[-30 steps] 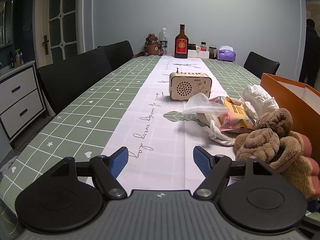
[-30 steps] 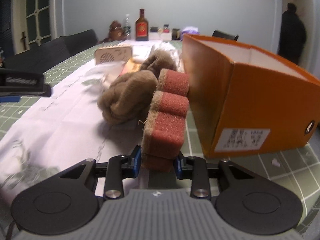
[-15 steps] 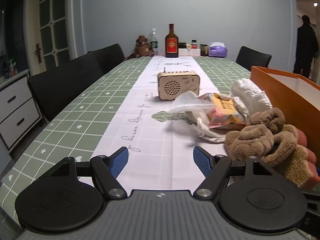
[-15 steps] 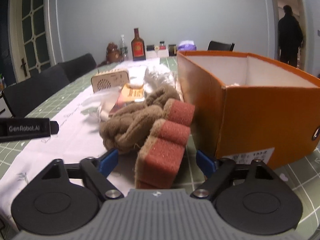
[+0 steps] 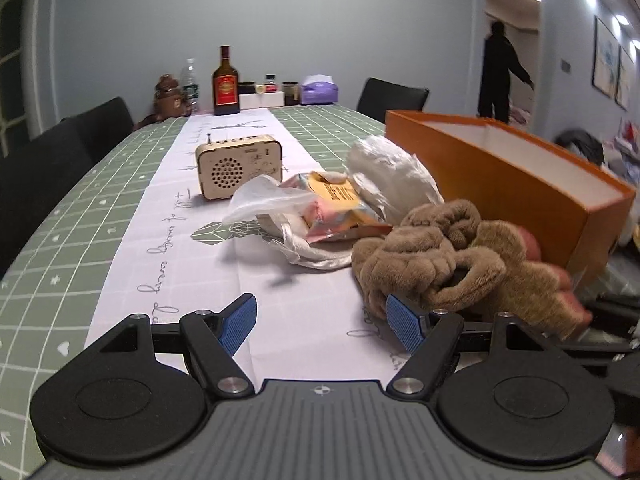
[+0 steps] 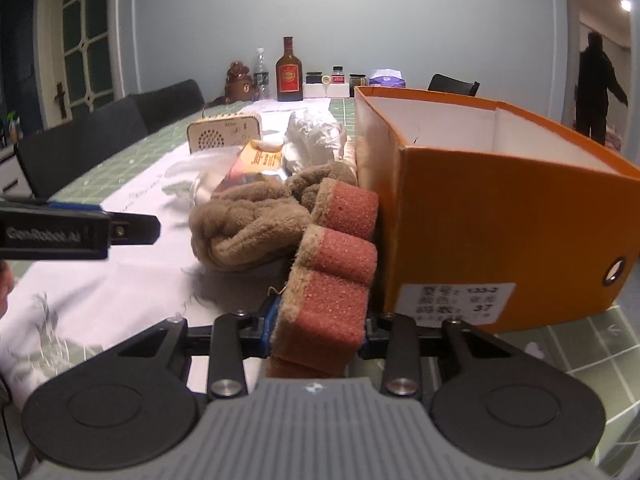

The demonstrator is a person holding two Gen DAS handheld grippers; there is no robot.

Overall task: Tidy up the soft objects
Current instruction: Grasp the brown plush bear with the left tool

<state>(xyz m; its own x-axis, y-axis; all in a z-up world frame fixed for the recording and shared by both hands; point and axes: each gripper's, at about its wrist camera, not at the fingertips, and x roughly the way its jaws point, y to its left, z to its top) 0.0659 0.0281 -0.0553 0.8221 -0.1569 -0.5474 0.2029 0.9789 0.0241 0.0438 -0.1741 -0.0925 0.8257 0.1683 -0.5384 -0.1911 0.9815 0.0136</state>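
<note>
The brown plush slipper point(image 6: 320, 276), with its ribbed reddish sole facing up, lies on the table just left of the orange box point(image 6: 500, 224), its near end pinched between the blue pads of the right gripper point(image 6: 318, 322); those jaws have just been closing and now press on the sole from both sides. A second bundle of brown plush point(image 6: 248, 228) rests against the slipper on its far left side, touching it. Behind the plush sit a crumpled clear bag with a yellow-labelled packet point(image 5: 334, 196) and a white plastic bundle point(image 5: 390, 176), and farther back a small wooden radio point(image 5: 238, 166) stands upright on the white runner point(image 5: 180, 240). The left gripper point(image 5: 322, 322) hovers low over the runner with its fingers spread wide and nothing between them; its right pad is just beside the near edge of the plush. At the far end of the table stand a dark bottle point(image 5: 226, 82) and a tissue pack point(image 5: 319, 89). A person point(image 5: 500, 70) stands in the far doorway.
</note>
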